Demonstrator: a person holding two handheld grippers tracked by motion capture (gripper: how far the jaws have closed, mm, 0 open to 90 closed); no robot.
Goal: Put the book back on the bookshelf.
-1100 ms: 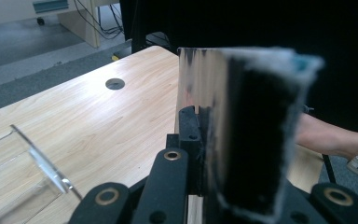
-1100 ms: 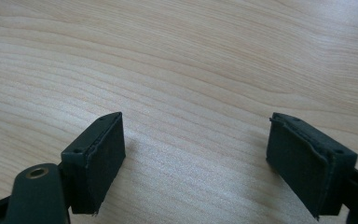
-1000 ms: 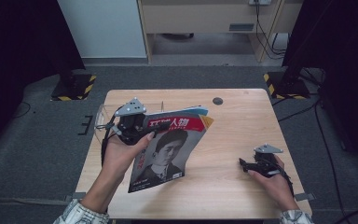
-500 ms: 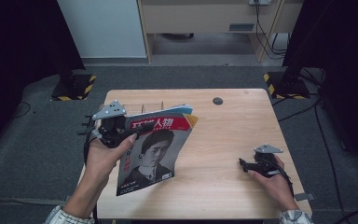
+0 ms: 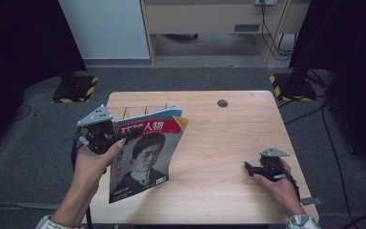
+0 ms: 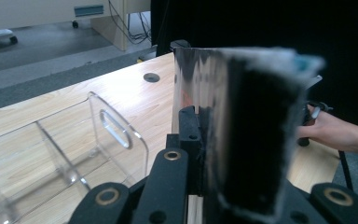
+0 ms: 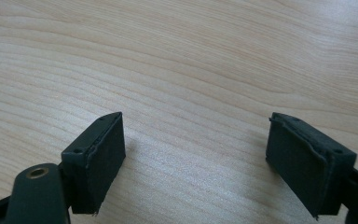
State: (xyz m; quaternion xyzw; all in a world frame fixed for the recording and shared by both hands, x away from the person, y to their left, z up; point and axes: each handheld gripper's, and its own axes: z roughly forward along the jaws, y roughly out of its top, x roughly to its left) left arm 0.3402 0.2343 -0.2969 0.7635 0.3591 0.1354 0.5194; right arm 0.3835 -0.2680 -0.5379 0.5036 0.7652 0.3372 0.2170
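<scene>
Glossy magazine (image 5: 145, 157) hangs clamped at its edge in the left gripper (image 5: 106, 136); right gripper (image 5: 253, 168) rests wide-jawed, holding nothing, on bare table (image 5: 228, 138).

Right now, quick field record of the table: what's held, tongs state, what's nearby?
held item: magazine with a portrait cover, lifted above the table and tilted
left tongs: shut on the magazine's upper left edge
right tongs: open, nothing between the jaws, resting low on the table
rack: clear acrylic divider rack on the table behind the magazine
table: light wooden top, round cable hole near the far edge
</scene>
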